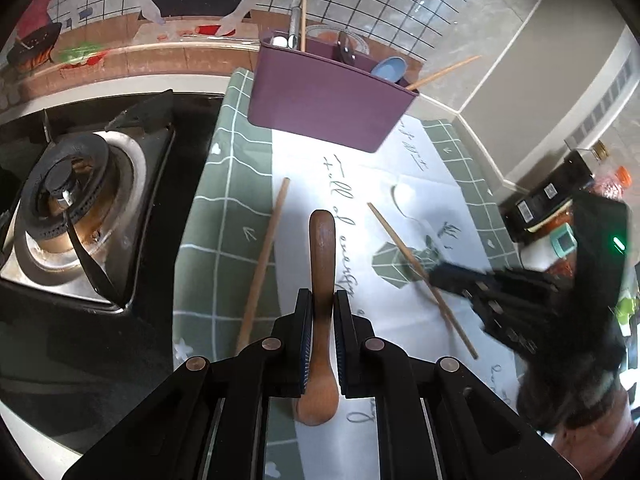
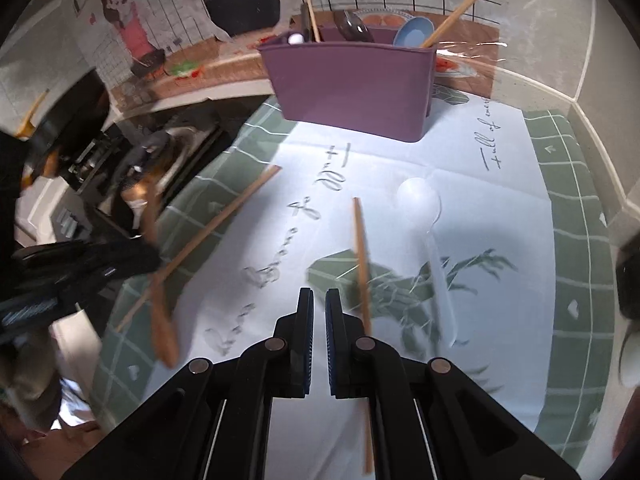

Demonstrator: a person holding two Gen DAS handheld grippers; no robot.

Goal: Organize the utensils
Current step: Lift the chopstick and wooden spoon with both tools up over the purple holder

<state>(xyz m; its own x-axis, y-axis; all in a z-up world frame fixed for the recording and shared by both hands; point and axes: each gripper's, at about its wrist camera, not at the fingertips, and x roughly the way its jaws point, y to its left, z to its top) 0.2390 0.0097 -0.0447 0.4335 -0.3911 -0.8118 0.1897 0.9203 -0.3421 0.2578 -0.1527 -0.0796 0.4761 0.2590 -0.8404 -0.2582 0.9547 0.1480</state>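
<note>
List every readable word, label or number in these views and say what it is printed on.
"Full of": script on the white mat, right of the purple caddy; the rest is cut off.
Other script lines on the mat: too distorted to read surely.
Labels on the dark bottles: too small.

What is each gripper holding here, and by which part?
The left gripper is shut on the wooden spoon, gripping mid-handle, bowl hanging toward the camera. The right gripper is shut and empty; a chopstick lies beside it.
</note>
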